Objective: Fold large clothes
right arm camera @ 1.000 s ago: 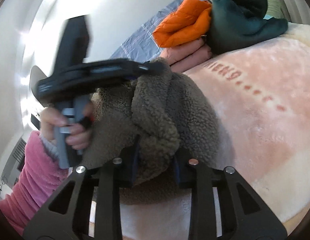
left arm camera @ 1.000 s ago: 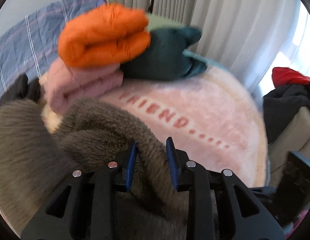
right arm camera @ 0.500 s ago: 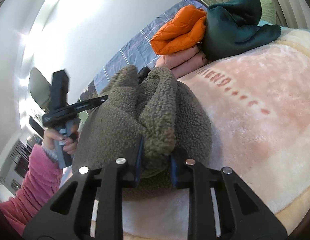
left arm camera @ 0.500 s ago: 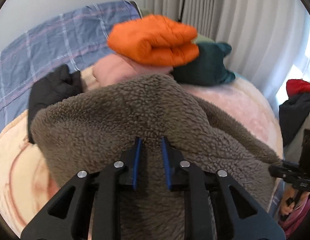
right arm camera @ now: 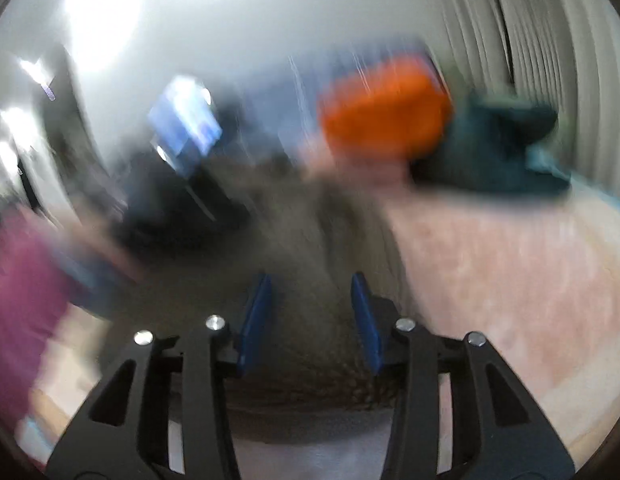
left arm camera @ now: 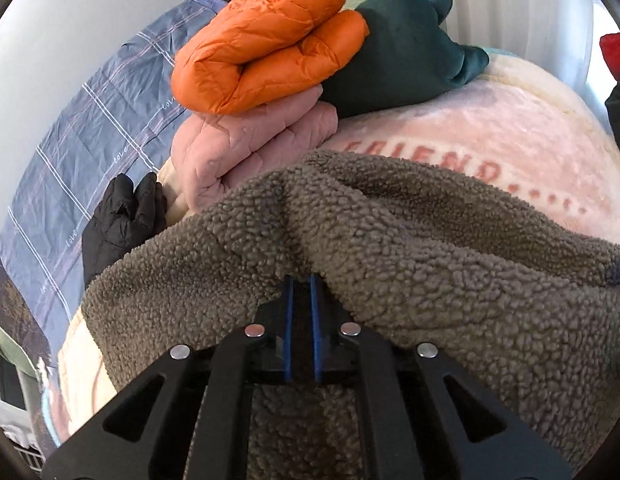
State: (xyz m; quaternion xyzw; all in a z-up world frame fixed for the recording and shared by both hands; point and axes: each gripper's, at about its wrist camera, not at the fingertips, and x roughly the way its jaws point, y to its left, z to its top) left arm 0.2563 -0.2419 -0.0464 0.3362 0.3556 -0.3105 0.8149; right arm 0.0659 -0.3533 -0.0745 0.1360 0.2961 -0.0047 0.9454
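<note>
Two states differ from half a second ago. Right hand-held gripper [right arm camera: 312, 316]: jaws now wide, fleece jacket [left arm camera: 390, 264] released; view motion-blurred. Left hand-held gripper [left arm camera: 300, 316]: pads nearly together, pinching the jacket's edge. Jacket lies on the bed blanket [left arm camera: 510, 128], just before the folded orange jacket [left arm camera: 265, 40]. Fold likely set down.

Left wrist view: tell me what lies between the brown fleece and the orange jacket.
In the left wrist view, a folded pink quilted garment sits between them: the orange jacket rests on it, and the brown fleece lies in front.
</note>
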